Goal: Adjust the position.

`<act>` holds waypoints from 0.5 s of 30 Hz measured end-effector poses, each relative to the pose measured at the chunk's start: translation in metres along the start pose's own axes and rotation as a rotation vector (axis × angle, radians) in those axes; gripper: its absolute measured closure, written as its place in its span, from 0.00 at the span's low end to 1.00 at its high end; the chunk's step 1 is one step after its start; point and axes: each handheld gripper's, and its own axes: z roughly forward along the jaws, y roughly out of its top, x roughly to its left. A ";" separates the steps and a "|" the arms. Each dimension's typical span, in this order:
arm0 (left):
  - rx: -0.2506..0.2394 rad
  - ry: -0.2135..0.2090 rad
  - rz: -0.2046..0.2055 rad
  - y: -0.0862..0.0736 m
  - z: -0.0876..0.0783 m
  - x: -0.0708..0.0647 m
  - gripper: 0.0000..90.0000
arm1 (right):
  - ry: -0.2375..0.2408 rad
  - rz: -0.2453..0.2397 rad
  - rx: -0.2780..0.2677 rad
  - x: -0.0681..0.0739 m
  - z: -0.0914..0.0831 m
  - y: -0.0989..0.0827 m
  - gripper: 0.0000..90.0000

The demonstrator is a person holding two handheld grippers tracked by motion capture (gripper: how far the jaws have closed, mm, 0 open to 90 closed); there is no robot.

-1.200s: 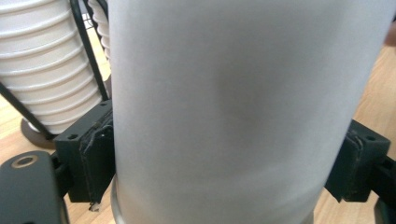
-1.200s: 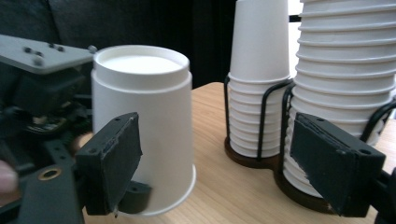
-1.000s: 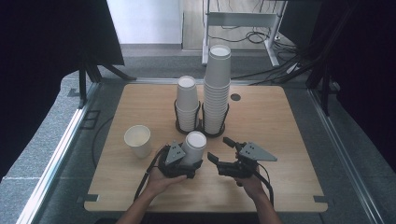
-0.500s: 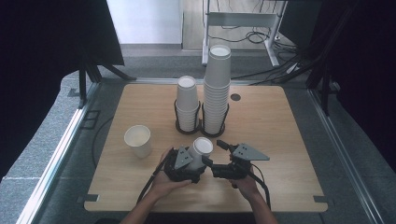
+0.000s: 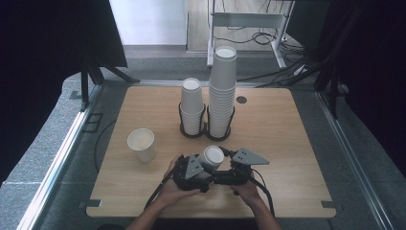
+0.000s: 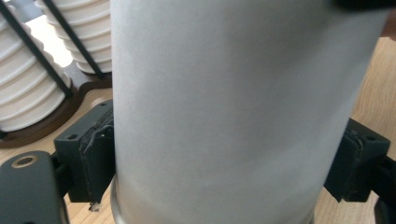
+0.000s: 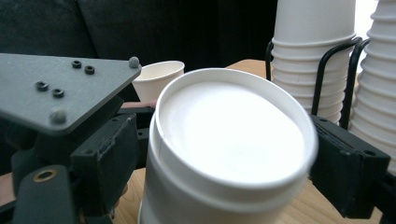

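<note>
My left gripper [image 5: 209,165] is shut on a white paper cup [image 5: 212,155] and holds it just above the table's near middle. In the left gripper view the cup's wall [image 6: 233,107] spans the gap, and both pads [image 6: 95,158] press on it. My right gripper [image 5: 219,162] is open. Its jaws stand on either side of the same cup's rim [image 7: 233,140], close to it. The left gripper's grey plate [image 7: 65,88] shows at the left of the right gripper view.
A single upright paper cup [image 5: 141,143] stands on the wooden table [image 5: 287,129] at the left. Behind the grippers a black wire holder [image 5: 194,132] carries a short cup stack [image 5: 192,103] and a taller one [image 5: 223,91]. Both hands rest near the front edge.
The left gripper has carried the cup to the right and slightly down. The cup, which was apart from the right gripper, now sits between its jaws.
</note>
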 end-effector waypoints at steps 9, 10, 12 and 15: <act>0.022 -0.008 -0.002 0.000 0.005 -0.005 0.09 | 0.000 0.059 -0.006 -0.005 0.002 -0.005 0.26; 0.032 -0.011 -0.007 0.001 0.006 -0.005 0.08 | 0.005 0.074 -0.011 -0.006 0.002 -0.005 0.27; 0.053 -0.015 0.006 0.000 0.007 -0.005 0.07 | 0.026 0.119 -0.026 -0.009 0.002 -0.006 0.27; 0.053 -0.015 0.020 0.001 0.007 -0.006 0.08 | 0.040 0.150 -0.033 -0.011 0.001 -0.008 0.27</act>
